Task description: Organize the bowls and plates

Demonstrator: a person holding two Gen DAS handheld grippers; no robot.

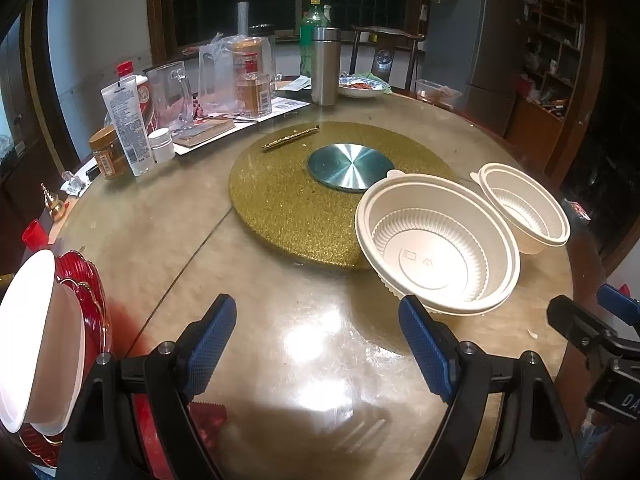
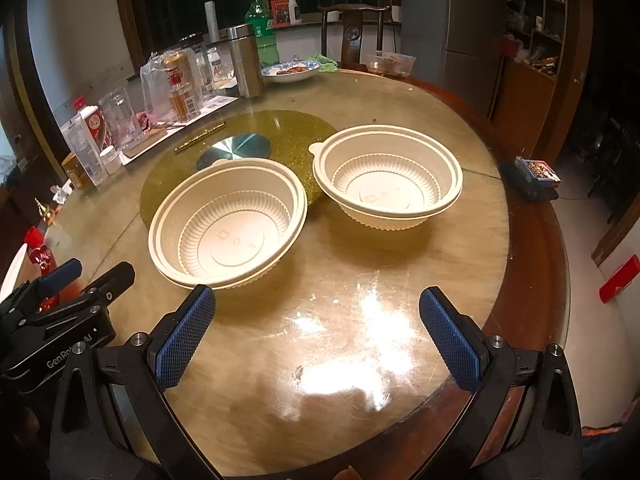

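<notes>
Both wrist views face the table (image 1: 280,320) closely, sharing two bowls (image 2: 228,232).

Each hand-held gripper is black plastic: the left hand-held gripper (image 1: 318,344) and right hand-held gripper (image 2: 318,334) carry blue, diamond-textured finger pads (image 1: 424,348), silver screws at the pivots, and white lettering reading "GenRo…AI" on the left body.

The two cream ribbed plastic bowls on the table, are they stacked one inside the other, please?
No, the nearer cream ribbed plastic bowl and the farther one sit side by side.

two cream bowls (image 2: 228,226) (image 2: 387,176), one white plate (image 1: 24,336), one red dish (image 1: 90,300), one steel flask (image 1: 325,66), one green bottle (image 1: 310,36), two grippers (image 1: 318,344) (image 2: 318,336)
</notes>
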